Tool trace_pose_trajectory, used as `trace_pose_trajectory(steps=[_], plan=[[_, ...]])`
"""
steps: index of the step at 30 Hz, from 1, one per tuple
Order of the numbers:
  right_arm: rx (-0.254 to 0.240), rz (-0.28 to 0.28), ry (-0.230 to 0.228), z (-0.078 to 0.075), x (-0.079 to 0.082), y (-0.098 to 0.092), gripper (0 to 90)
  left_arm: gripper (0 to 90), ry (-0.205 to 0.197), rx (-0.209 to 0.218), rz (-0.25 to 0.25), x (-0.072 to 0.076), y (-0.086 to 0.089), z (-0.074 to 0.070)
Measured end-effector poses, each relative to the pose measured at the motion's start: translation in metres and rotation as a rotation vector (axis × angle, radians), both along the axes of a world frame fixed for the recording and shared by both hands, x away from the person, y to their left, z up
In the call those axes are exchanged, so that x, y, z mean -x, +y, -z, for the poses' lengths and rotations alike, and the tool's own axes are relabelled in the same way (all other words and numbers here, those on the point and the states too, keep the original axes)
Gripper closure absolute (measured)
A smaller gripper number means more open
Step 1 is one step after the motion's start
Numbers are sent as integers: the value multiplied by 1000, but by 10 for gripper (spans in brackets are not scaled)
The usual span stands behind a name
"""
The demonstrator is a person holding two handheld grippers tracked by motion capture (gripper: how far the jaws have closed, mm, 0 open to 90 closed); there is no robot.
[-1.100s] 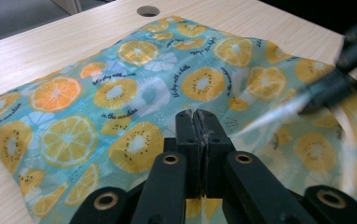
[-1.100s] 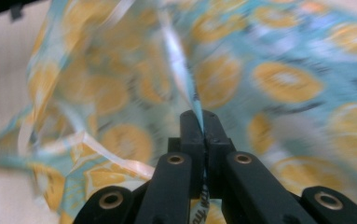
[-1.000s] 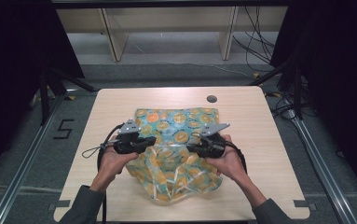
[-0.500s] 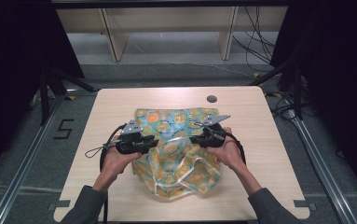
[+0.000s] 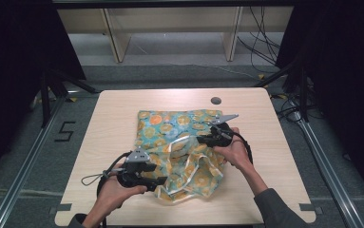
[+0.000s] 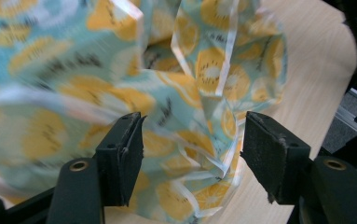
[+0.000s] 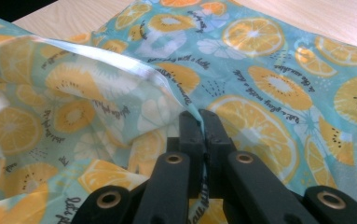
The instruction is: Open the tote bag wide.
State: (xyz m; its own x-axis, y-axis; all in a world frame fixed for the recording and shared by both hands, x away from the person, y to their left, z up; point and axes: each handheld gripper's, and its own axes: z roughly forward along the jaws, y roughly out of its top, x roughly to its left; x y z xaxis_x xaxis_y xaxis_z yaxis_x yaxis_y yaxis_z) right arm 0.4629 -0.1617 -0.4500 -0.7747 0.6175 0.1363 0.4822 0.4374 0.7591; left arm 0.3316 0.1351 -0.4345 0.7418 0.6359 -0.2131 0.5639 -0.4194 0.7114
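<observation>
A teal cloth printed with orange and kiwi slices lies partly flat and partly bunched on the wooden table. My left gripper sits at the cloth's near left corner. Its jaws have just been opening and stand apart in the left gripper view, with loose folds of the cloth between and beyond them, and the pads press on nothing. My right gripper is shut on a white-hemmed fold of the cloth, which is pinched between its jaws.
A round dark hole sits in the table near its far edge. Bare wood surrounds the cloth on all sides. Beyond the table stand pale shelf legs and cables on the floor. A "5" marks the floor at left.
My left gripper has opened, let go of the cloth and drawn back toward the near left edge. The near part of the cloth has dropped into a heap. My right gripper has kept its grip.
</observation>
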Motion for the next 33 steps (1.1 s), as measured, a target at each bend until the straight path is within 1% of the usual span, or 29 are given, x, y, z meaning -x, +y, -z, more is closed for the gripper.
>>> trace_pose_trajectory(steps=[1, 2, 4, 5, 6, 7, 8, 9, 10, 11, 12, 13, 14, 15, 17, 18, 19, 20, 21, 22, 23, 24, 25, 27, 28, 29, 30, 31, 33], plan=[[3, 1, -7, 0, 0, 0, 893, 364, 23, 34, -16, 0, -2, 5], [-8, 0, 12, -2, 1, 0, 892, 363, 37, 52, -19, 0, -4, 8], [-12, -1, -12, -1, 0, 1, 889, 361, 42, 58, -11, 0, -9, 11], [-19, -11, -4, -2, 1, 1, 887, 357, 30, 57, -14, -1, -12, 13], [-20, -8, 8, -3, 2, 1, 885, 354, 39, 76, -29, -3, -15, 15], [-7, -2, 1, -3, 2, 1, 883, 353, 32, 86, -44, -5, -18, 17], [2, 3, -4, -3, 2, 1, 881, 360, 42, 104, -55, -8, -21, 20], [-1, -6, -3, -3, 2, 2, 875, 423, 24, 104, -45, -11, -24, 22], [-6, 2, -12, -2, 3, 4, 866, 520, -3, 94, -26, -14, -24, 24], [-4, 4, -18, -2, 3, 4, 853, 617, -12, 106, -27, -17, -25, 24], [2, 2, -7, -5, 4, 3, 818, 725, -18, 117, -22, -19, -25, 24], [0, -9, -12, -6, 4, 2, 778, 765, -17, 130, -16, -21, -24, 22], [-3, 20, -17, -7, 5, 3, 719, 802, -28, 132, -12, -22, -22, 18], [1, 16, -16, -11, 6, 2, 662, 840, -44, 137, -11, -24, -20, 13], [-15, -16, 2, -19, 12, 2, 611, 856, -65, 167, -4, -29, -14, -2], [-16, -21, -5, -26, 18, 1, 588, 860, -82, 181, -12, -33, -10, -10], [-6, -36, -30, -33, 22, -1, 563, 861, -104, 207, -38, -39, -7, -21], [0, -39, -55, -42, 29, -4, 539, 863, -107, 226, -47, -44, -5, -26], [-10, -39, -46, -48, 35, -5, 532, 864, -93, 245, -51, -53, -2, -34], [-28, -47, -67, -54, 42, -7, 515, 864, -84, 247, -60, -61, -1, -40], [-26, -65, -77, -60, 48, -10, 495, 866, -84, 247, -60, -61, -1, -40], [-35, -76, -82, -66, 56, -10, 486, 867, -59, 275, -102, -77, 0, -50], [-38, -75, -96, -71, 64, -11, 485, 867, -48, 283, -106, -85, 1, -53], [-55, -117, -112, -77, 76, -9, 483, 868, -38, 284, -145, -101, 2, -58], [-55, -117, -112, -77, 76, -9, 483, 869, -38, 284, -145, -101, 2, -58], [-49, -139, -110, -79, 81, -8, 484, 869, -30, 287, -170, -110, 2, -60], [-43, -180, -95, -74, 89, 2, 483, 870, 7, 312, -189, -122, 3, -60], [-57, -212, -79, -71, 91, 8, 484, 869, 20, 320, -197, -127, 3, -60], [-23, -222, -62, -59, 92, 20, 485, 868, 21, 309, -206, -131, 3, -60]])
